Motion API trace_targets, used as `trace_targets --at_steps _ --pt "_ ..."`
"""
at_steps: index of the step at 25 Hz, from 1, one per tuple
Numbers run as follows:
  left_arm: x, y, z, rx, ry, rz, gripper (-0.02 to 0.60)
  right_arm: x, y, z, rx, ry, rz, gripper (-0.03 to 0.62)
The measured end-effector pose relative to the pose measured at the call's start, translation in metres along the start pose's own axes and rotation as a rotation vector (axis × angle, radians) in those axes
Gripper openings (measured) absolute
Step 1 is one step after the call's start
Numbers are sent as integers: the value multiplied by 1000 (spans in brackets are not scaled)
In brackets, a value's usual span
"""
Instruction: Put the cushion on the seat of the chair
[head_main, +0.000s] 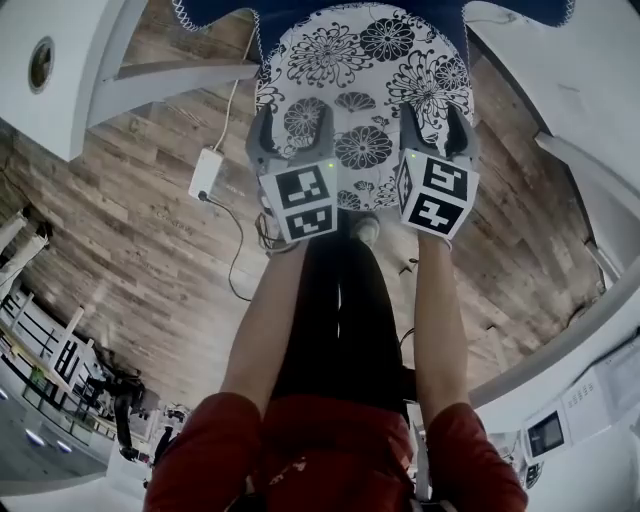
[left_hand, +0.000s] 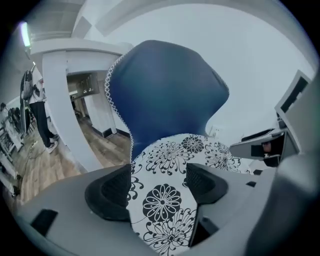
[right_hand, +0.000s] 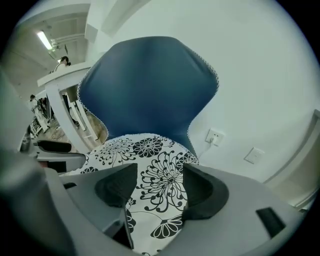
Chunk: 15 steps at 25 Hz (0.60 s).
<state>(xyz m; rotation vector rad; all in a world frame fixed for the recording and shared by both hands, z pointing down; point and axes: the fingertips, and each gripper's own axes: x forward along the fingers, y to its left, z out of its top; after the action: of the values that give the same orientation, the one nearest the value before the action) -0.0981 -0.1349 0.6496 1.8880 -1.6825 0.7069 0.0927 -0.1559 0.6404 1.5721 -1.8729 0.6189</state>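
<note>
Seen from above, a person stands on a wood-plank floor (head_main: 130, 230) and holds two grippers side by side over a round white cushion (head_main: 350, 80) printed with black flowers. The cushion lies flat on the seat of a dark blue chair (head_main: 225, 12), whose white-stitched edge shows around it. The left gripper (head_main: 293, 125) hangs over the cushion's near left part and the right gripper (head_main: 436, 125) over its near right part. In the left gripper view the jaws are spread wide. The flowered cushion (left_hand: 165, 200) shows in the gap between them, with neither pad pressing on it, and the chair's curved blue back (left_hand: 165, 95) rises behind. The right gripper view shows the same: jaws spread apart, nothing pinched, the cushion (right_hand: 150, 170) on the seat below them and the blue back (right_hand: 145, 90) beyond. A wall socket (right_hand: 214, 136) with a plug in it sits on the pale wall to the right of the chair. On the floor to the left of the chair lies a white power adapter (head_main: 206, 172) with a dark cable trailing from it.
</note>
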Motion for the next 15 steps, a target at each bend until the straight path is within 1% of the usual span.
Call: trace_targets --at_steps 7,11,15 --pt "-61 -8 63 2 -119 -14 333 -67 13 57 -13 -119 34 272" --pt "-101 -6 100 21 -176 -15 332 -116 16 101 -32 -210 41 272" --pt "-147 3 148 -10 -256 -25 332 -172 10 151 -57 -323 35 272"
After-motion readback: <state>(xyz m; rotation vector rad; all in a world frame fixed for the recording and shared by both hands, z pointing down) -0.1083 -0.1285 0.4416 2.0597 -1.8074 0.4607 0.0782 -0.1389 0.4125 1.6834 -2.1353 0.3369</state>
